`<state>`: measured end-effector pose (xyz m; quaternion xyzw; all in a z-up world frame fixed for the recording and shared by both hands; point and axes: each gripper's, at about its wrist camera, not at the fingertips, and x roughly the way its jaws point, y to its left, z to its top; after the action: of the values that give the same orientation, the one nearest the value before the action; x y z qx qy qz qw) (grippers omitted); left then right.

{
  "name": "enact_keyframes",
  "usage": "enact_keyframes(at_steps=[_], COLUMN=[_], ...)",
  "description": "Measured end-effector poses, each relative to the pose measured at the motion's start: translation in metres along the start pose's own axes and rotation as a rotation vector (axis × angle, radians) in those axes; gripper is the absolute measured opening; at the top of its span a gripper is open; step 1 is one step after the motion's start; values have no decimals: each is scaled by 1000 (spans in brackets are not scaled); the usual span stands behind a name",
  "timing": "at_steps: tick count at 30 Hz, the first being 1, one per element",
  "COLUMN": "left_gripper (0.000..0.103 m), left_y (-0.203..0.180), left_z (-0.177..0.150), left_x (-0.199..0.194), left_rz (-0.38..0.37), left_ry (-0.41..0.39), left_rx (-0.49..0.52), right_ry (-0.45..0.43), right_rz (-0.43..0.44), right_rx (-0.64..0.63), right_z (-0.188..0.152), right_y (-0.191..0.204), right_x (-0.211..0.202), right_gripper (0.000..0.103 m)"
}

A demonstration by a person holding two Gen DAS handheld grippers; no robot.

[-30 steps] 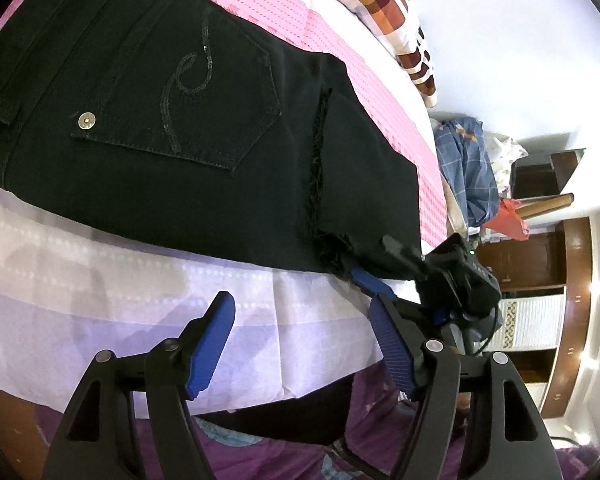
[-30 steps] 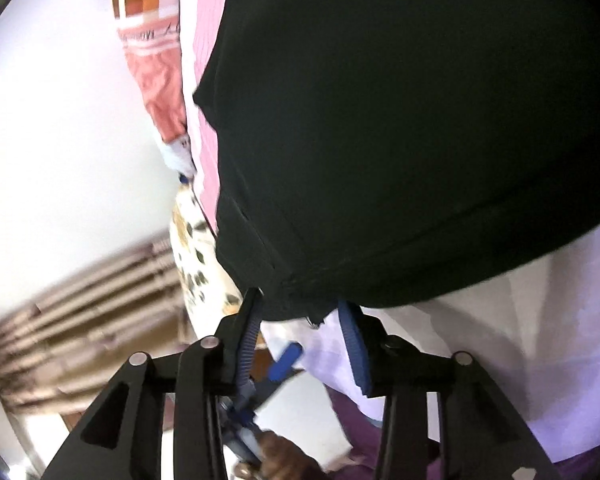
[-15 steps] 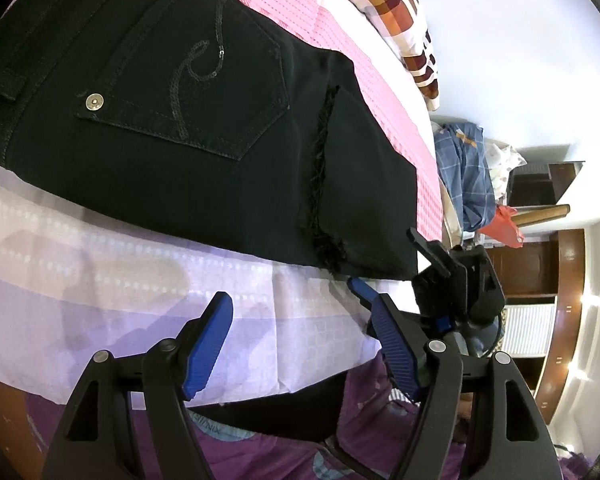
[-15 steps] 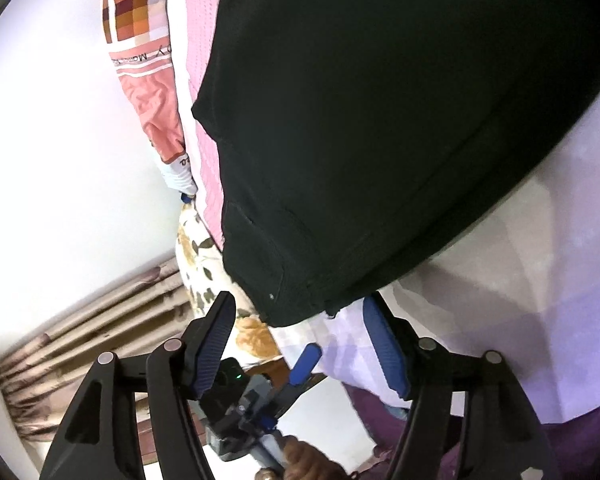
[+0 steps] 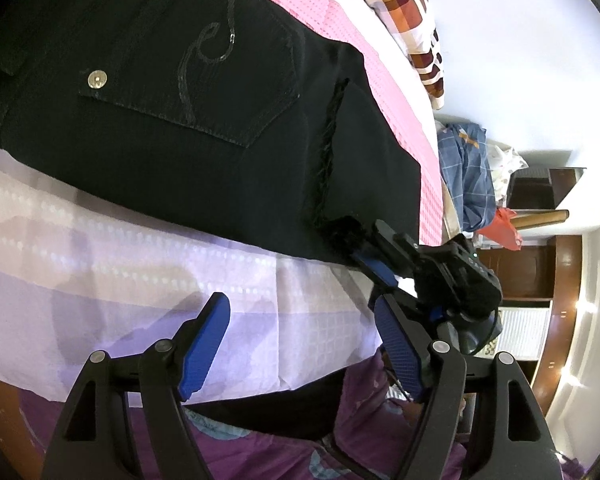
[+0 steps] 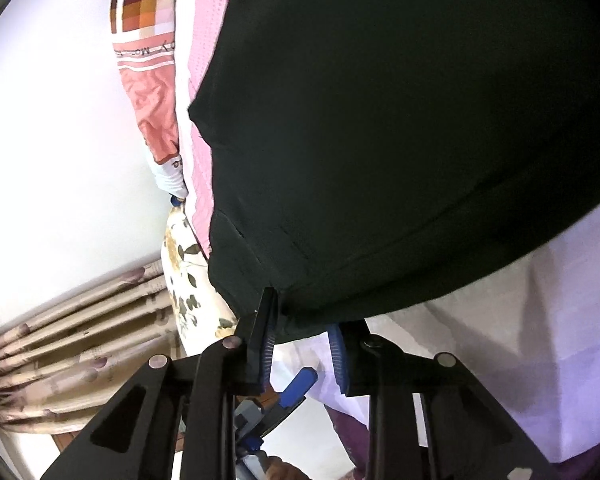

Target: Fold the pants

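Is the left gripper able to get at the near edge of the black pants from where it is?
Probably yes. The left gripper is open over bare sheet, and nothing lies between it and the pants edge ahead.

Left gripper (image 5: 300, 344): black frame of angular struts with triangular cut-outs, silver round pivot screws at each joint. Jaws faced with blue ribbed pads (image 5: 204, 344). Right gripper (image 6: 302, 344): same black frame, same silver screws, blue finely ridged pads seen edge-on. In the left wrist view its body is a black block with a small green light and blue trim. Clothing: purple patterned fabric (image 5: 284, 456).
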<state>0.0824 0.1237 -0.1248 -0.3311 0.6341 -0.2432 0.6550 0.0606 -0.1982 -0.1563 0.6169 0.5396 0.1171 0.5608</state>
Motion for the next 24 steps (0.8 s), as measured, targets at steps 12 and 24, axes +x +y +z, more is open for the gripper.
enact_keyframes(at_steps=[12, 24], left_gripper=[75, 77], left_y=[-2, 0], left_z=[-1, -3], left_x=[1, -1], left_rz=[3, -7], left_ry=[11, 15], left_rx=[-1, 0], right_ry=[-26, -174], right_rz=[22, 61], right_rx=[38, -436], right_z=[11, -7], right_y=[3, 89], right_x=[9, -25], right_gripper=[10, 9])
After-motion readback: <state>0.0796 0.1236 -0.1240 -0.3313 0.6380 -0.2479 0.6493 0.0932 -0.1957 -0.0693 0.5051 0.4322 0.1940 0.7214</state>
